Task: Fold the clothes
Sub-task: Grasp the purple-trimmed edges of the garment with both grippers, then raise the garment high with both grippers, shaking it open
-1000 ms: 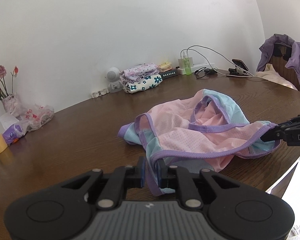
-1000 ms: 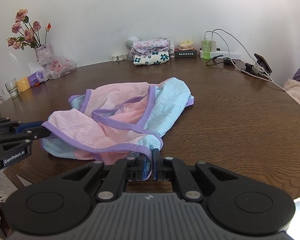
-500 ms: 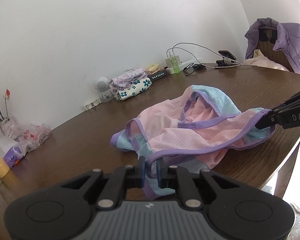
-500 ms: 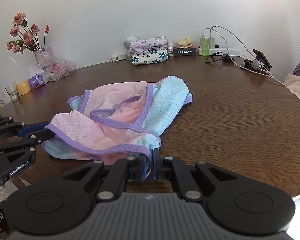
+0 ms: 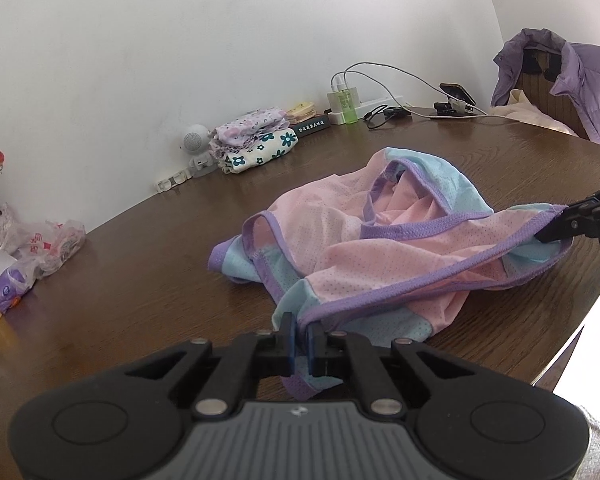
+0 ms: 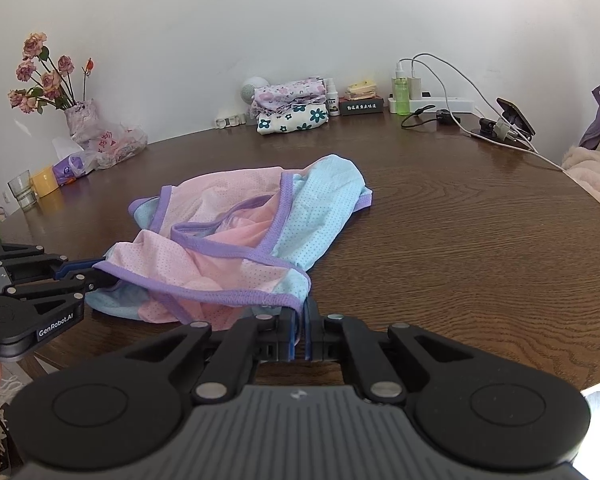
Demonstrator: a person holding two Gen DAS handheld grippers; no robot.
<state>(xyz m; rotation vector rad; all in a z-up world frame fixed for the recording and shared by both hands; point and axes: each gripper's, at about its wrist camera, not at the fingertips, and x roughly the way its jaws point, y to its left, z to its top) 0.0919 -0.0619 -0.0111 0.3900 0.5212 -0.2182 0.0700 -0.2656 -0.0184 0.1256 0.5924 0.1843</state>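
Observation:
A pink and light-blue mesh garment point(image 5: 380, 248) with purple trim lies crumpled on the brown wooden table point(image 5: 120, 300). My left gripper point(image 5: 299, 326) is at its near corner, jaws closing tight on the purple hem. Across the cloth, my right gripper point(image 5: 548, 228) pinches the other end of that hem. In the right wrist view the garment point(image 6: 236, 240) spreads ahead, my right gripper point(image 6: 299, 316) is shut on the trim at its near edge, and my left gripper point(image 6: 96, 272) grips the left corner. The hem runs stretched between both grippers.
A stack of folded floral clothes point(image 6: 292, 108) sits by the wall, with a power strip, cables and a phone on a stand point(image 6: 514, 120) to its right. A vase of flowers point(image 6: 80, 116), a plastic bag and cups point(image 6: 22, 194) stand left. A chair with a purple jacket point(image 5: 560, 76) stands beyond the table.
The left gripper's jaws have narrowed on the hem and its view has swung slightly, so the trim between the grippers looks straighter. The right gripper has kept still.

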